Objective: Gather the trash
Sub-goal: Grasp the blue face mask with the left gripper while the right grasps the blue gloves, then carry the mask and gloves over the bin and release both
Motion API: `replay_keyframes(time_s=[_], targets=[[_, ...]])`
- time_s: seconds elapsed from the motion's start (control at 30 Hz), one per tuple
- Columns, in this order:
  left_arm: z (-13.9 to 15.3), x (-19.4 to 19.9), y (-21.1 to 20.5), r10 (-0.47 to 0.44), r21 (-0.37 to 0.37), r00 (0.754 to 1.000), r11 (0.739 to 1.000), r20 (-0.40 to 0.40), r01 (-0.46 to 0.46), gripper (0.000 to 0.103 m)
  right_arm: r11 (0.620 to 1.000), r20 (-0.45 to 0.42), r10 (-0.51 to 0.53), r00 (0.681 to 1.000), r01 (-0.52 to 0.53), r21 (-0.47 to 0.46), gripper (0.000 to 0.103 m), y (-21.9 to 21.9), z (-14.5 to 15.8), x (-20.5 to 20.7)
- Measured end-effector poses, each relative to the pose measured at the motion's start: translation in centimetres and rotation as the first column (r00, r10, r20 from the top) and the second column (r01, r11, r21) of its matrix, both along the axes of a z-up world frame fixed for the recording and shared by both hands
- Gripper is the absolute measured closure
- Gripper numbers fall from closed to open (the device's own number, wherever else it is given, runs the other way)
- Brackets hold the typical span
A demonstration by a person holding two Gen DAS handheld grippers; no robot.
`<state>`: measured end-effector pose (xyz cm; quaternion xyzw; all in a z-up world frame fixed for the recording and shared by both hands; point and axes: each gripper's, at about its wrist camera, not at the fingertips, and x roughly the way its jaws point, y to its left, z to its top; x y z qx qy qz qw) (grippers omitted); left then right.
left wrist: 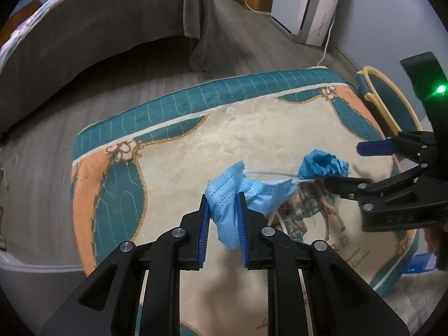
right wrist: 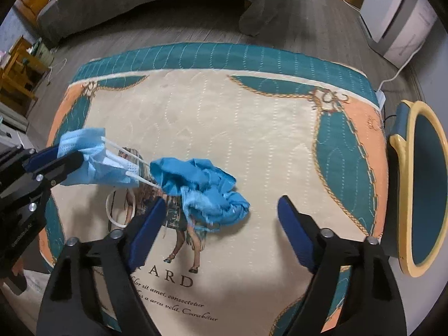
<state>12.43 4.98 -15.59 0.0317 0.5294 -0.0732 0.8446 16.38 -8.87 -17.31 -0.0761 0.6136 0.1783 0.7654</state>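
Yellow-rimmed bin (right wrist: 407, 151) fuller from right wrist

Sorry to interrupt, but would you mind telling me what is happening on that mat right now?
A person is collecting trash from a patterned mat on the floor, with a tool in each hand. The left tool is shut on a light blue face mask. The right tool is open, with a crumpled blue cloth lying between its fingers but not gripped. A blue bin with a yellow rim stands beside the mat.
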Motion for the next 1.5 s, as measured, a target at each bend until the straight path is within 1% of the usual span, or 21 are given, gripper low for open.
replay_keyframes(time_s=[0.03, 0.07, 0.1, 0.13, 0.23, 0.37, 0.67, 0.77, 0.87, 0.93, 1.23, 1.37, 1.5], targets=[[0.0, 0.0, 0.0, -0.003, 0.001, 1.000, 1.000, 0.002, 0.003, 0.083, 1.000, 0.001, 0.007, 1.000, -0.007, -0.005, 0.032, 0.2, -0.2, 0.0], [0.0, 0.0, 0.1, -0.005, 0.001, 1.000, 1.000, 0.005, 0.005, 0.083, 1.000, 0.004, 0.016, 1.000, -0.016, -0.012, 0.035, 0.6, -0.4, 0.0], [0.0, 0.0, 0.1, -0.006, 0.000, 1.000, 1.000, 0.006, 0.006, 0.083, 1.000, 0.008, 0.025, 1.000, -0.025, -0.018, 0.043, 0.9, -0.6, -0.1], [0.0, 0.0, 0.1, -0.008, 0.000, 1.000, 1.000, 0.007, 0.008, 0.083, 0.999, 0.009, 0.034, 0.999, -0.034, -0.022, 0.059, 1.1, -0.6, -0.1], [-0.1, 0.0, 0.2, -0.007, 0.001, 1.000, 1.000, 0.008, 0.007, 0.083, 0.999, 0.019, 0.041, 0.999, -0.041, -0.025, 0.060, 1.4, -0.4, 0.0], [-0.1, 0.1, 0.2, -0.007, 0.007, 1.000, 1.000, 0.010, 0.007, 0.083, 1.000, 0.032, 0.010, 0.999, -0.011, 0.014, 0.060, 0.9, 0.8, 0.5], [0.5, 0.3, -0.1, -0.007, 0.029, 0.999, 1.000, 0.034, 0.006, 0.083, 0.992, 0.065, -0.088, 0.994, 0.082, 0.097, 0.060, -2.9, 4.2, 1.6], [1.3, 0.4, -0.7, -0.012, 0.022, 0.998, 1.000, 0.058, 0.010, 0.083, 0.990, 0.089, -0.105, 0.991, 0.096, 0.100, 0.060, -4.4, 5.0, 1.5], [2.4, 0.7, -2.0, -0.024, 0.005, 0.996, 1.000, 0.087, 0.024, 0.083, 0.986, 0.091, -0.135, 0.987, 0.125, 0.108, 0.060, -6.4, 5.4, 1.5], [3.0, 0.9, -3.0, -0.039, 0.010, 0.994, 0.999, 0.105, 0.038, 0.083, 0.983, 0.094, -0.156, 0.983, 0.145, 0.112, 0.060, -7.7, 5.6, 1.6], [5.6, 1.1, -8.8, -0.123, 0.008, 0.976, 0.992, 0.180, 0.124, 0.083, 0.966, 0.151, -0.243, 0.958, 0.225, 0.127, 0.060, -13.5, 7.6, 2.1], [6.0, 0.9, -10.9, -0.167, 0.013, 0.967, 0.986, 0.193, 0.167, 0.083, 0.963, 0.172, -0.256, 0.951, 0.236, 0.130, 0.060, -14.9, 8.3, 1.9], [5.8, 0.3, -13.4, -0.214, 0.000, 0.958, 0.976, 0.190, 0.218, 0.083, 0.959, 0.195, -0.273, 0.942, 0.251, 0.130, 0.060, -16.5, 9.0, 2.0]])
